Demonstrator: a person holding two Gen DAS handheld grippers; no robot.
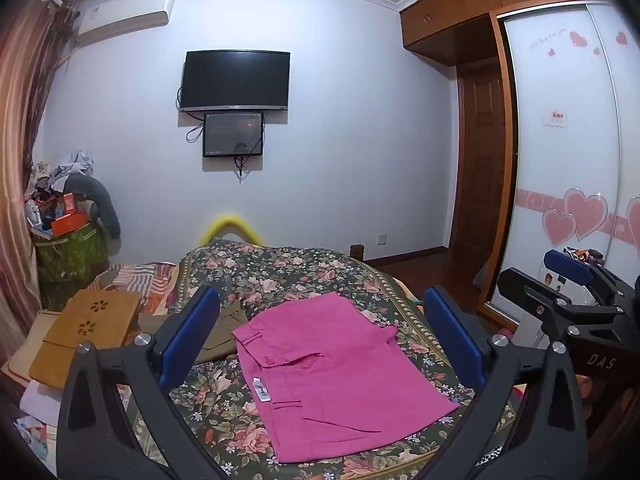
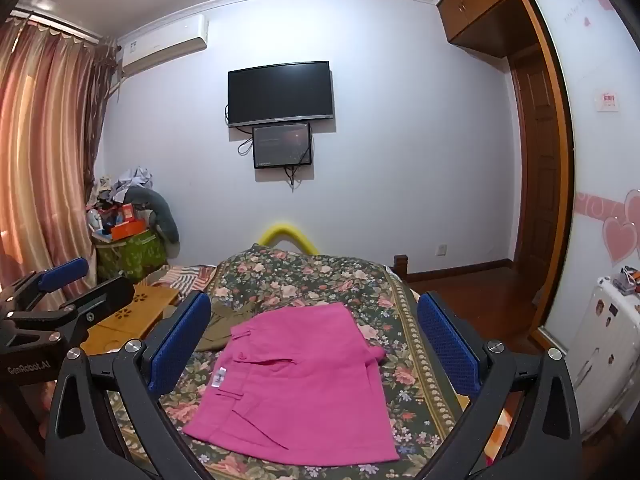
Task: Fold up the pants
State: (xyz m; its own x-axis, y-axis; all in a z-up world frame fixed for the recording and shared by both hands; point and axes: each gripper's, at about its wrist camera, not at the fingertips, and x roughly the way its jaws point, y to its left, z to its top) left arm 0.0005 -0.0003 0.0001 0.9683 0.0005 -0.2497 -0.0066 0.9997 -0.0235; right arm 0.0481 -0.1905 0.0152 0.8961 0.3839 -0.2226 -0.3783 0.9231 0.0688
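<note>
One pair of pink pants [image 1: 332, 372] is lying folded on one floral bedspread [image 1: 280, 276], with one olive garment [image 1: 224, 336] lying just left. Two grippers, the left gripper [image 1: 320, 344] and right gripper [image 2: 316, 344], are hovering near, and two dark screens [image 1: 236, 80] are hanging far

pants [image 1: 332, 376]: bright pink, folded into a flat rectangle
tag [image 1: 261, 391]: white, showing near the waistband
place: lying on the floral bed [image 1: 280, 276]

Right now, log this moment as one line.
pink pants: folded, on bed | left gripper: open, empty | right gripper: open, empty
</note>
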